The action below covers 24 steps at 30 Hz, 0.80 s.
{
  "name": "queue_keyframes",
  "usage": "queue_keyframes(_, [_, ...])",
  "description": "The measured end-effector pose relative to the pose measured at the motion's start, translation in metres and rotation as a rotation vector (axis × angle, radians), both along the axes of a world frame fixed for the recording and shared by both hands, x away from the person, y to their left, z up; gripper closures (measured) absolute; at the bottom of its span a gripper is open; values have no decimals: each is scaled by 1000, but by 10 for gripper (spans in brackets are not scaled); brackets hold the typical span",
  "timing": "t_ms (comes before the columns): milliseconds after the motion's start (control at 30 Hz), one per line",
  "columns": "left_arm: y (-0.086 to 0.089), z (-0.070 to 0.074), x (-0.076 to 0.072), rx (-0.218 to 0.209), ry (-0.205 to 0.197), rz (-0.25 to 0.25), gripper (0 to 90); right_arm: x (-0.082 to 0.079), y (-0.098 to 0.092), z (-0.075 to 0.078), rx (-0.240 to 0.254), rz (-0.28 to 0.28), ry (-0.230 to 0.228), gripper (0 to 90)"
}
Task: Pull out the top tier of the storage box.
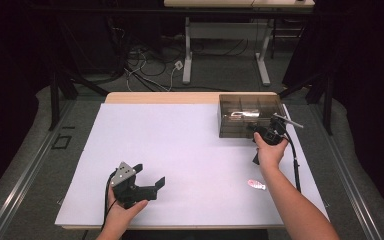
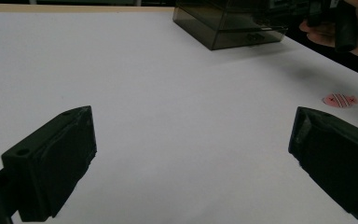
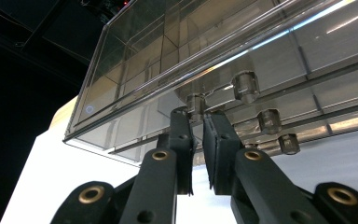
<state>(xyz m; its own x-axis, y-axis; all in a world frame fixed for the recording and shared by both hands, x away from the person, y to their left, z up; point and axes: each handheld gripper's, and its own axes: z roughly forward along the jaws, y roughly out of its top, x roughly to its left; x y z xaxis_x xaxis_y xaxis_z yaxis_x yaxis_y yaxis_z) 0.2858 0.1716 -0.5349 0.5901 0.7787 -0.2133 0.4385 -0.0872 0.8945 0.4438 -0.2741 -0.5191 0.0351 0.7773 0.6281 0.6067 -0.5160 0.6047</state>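
On a white table (image 1: 180,150), a smoked clear drawer box (image 1: 247,114) stands at the far right corner, its contents unreadable. The right gripper (image 3: 198,112) pinches the top drawer's handle (image 3: 223,95), jaws nearly together. The left gripper (image 2: 191,154) rests wide open, empty. A pink fish-shaped sticker (image 1: 256,184) lies near the right forearm.
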Motion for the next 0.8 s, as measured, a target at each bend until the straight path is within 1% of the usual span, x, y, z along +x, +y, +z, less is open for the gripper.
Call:
queue_keyframes(233, [0,0,0,0,2,1,8,-1,-1,0,5,14,4,830])
queue_keyframes(333, [0,0,0,1,2,2,8,-2,-2,1,4,19,22,830])
queue_keyframes(367, [0,0,0,0,2,2,8,-1,-1,0,24,3,0,830])
queue_keyframes(400, [0,0,0,0,3,2,8,-2,-2,-1,17,10,-6,830])
queue_keyframes(433, [0,0,0,1,3,2,8,-2,-2,0,19,9,-2,831])
queue_keyframes(467, [0,0,0,1,1,1,8,-4,-3,1,10,26,24,831])
queue_keyframes(533, [0,0,0,2,1,1,8,-4,-3,2,11,29,27,830])
queue_keyframes(600, [0,0,0,0,0,1,8,-5,-2,1,19,15,8,830])
queue_keyframes(633, [0,0,0,0,0,2,8,-5,-2,1,18,17,7,830])
queue_keyframes(667, [0,0,0,0,0,2,8,-7,-4,4,-1,42,58,830])
queue_keyframes(700, [0,0,0,1,0,1,8,-8,-4,4,0,43,54,830])
queue_keyframes(733, [0,0,0,1,1,2,8,-7,-3,1,9,31,7,830])
queue_keyframes(767, [0,0,0,2,1,1,8,-8,-4,1,11,31,17,830])
queue_keyframes(800, [0,0,0,2,0,1,8,-9,-5,2,14,49,30,830])
